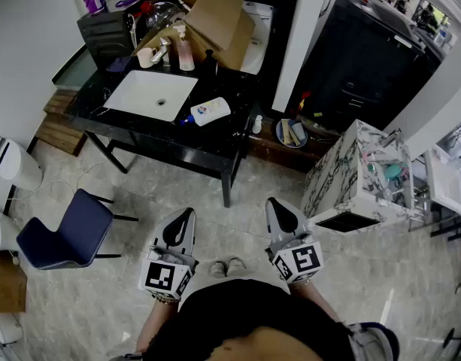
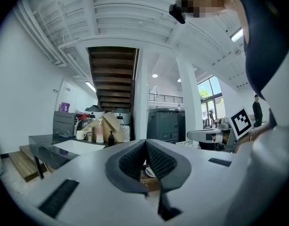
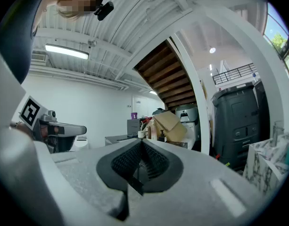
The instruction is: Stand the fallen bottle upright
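Observation:
A white bottle with a blue cap lies on its side on the black table, just right of the white sink basin. Both grippers hang near the person's waist, well short of the table and apart from the bottle. My left gripper is shut with nothing between its pads; its jaws meet in the left gripper view. My right gripper is shut and empty too, its jaws meeting in the right gripper view. Neither gripper view shows the fallen bottle.
At the table's back stand a pink pump bottle, a cup and an open cardboard box. A blue chair stands left on the floor. To the right are a marble-patterned box and a black cabinet.

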A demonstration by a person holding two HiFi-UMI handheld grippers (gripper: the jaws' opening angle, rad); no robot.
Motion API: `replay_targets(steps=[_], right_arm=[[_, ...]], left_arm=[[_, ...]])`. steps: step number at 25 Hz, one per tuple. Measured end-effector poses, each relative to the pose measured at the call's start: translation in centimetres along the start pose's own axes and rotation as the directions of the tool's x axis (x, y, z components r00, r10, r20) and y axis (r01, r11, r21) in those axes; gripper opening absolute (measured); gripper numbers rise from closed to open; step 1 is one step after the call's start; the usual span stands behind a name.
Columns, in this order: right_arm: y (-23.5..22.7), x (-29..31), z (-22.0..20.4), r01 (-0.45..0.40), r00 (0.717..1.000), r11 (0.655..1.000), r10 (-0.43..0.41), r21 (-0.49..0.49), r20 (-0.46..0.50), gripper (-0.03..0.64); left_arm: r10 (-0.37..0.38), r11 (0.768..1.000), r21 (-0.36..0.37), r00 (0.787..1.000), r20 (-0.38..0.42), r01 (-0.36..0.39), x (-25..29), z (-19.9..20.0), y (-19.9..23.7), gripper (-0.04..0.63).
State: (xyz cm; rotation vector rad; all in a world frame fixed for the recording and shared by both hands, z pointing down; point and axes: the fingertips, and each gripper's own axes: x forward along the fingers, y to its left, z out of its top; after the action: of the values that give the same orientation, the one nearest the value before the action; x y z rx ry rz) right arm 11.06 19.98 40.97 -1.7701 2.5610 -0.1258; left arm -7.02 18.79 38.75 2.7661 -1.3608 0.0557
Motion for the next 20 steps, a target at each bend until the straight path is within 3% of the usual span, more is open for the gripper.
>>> replay_targets(steps=[5,20], right_arm=[[-0.3,0.6,0.1,-0.024,1.000,1.000,0.024,-0.003,-0.010,0.006],[-1.3,0.7,0.9,-0.068,0.998,0.998,0.068,0.010,0.019,0.006]], left_arm=[[0.034,0.999,-0.007,0.998,-0.047,-0.034,0.3,-0.8,0.4,0.003],[0.050,0.998,-0.040,0.996,-0.071,-0.053,0.9,-1.6,-0.5,0.003]])
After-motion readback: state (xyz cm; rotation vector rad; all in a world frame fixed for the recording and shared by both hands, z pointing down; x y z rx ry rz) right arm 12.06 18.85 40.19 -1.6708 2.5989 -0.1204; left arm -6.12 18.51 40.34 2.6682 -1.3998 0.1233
